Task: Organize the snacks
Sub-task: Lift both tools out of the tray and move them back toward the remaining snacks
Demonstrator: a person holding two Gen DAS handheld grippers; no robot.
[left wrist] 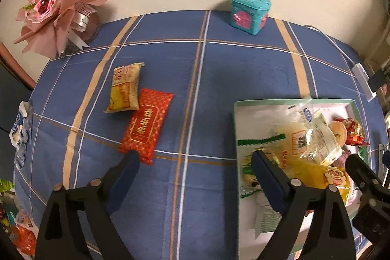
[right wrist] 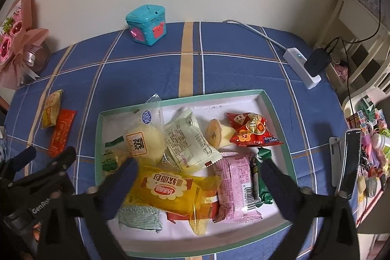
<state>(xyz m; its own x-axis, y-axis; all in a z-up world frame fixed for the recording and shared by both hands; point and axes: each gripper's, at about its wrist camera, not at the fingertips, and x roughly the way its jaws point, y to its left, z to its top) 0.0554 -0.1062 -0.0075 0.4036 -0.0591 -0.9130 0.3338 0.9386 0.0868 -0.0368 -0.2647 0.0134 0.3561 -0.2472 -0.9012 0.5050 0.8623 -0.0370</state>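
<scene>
A white box with a green rim (right wrist: pixel 99 138) holds several snacks: a yellow packet (right wrist: pixel 170 189), a pink packet (right wrist: pixel 234 187), a round pale cake in clear wrap (right wrist: pixel 146 140) and a red bag (right wrist: pixel 253 130). My right gripper (right wrist: pixel 198 166) hangs open over the yellow and pink packets, gripping nothing. On the cloth to the left of the box (left wrist: pixel 235 118) lie a red packet (left wrist: pixel 146 124) and a yellow-cream packet (left wrist: pixel 124 88). My left gripper (left wrist: pixel 195 157) is open and empty above bare cloth between the red packet and the box.
A teal toy box (right wrist: pixel 147 24) stands at the table's far edge, a pink bouquet (left wrist: pixel 56 9) at the far left. A white power strip (right wrist: pixel 302 65) with a black charger lies far right, a phone on a stand (right wrist: pixel 351 160) near the right edge. Wrappers (left wrist: pixel 20 133) sit at the left edge.
</scene>
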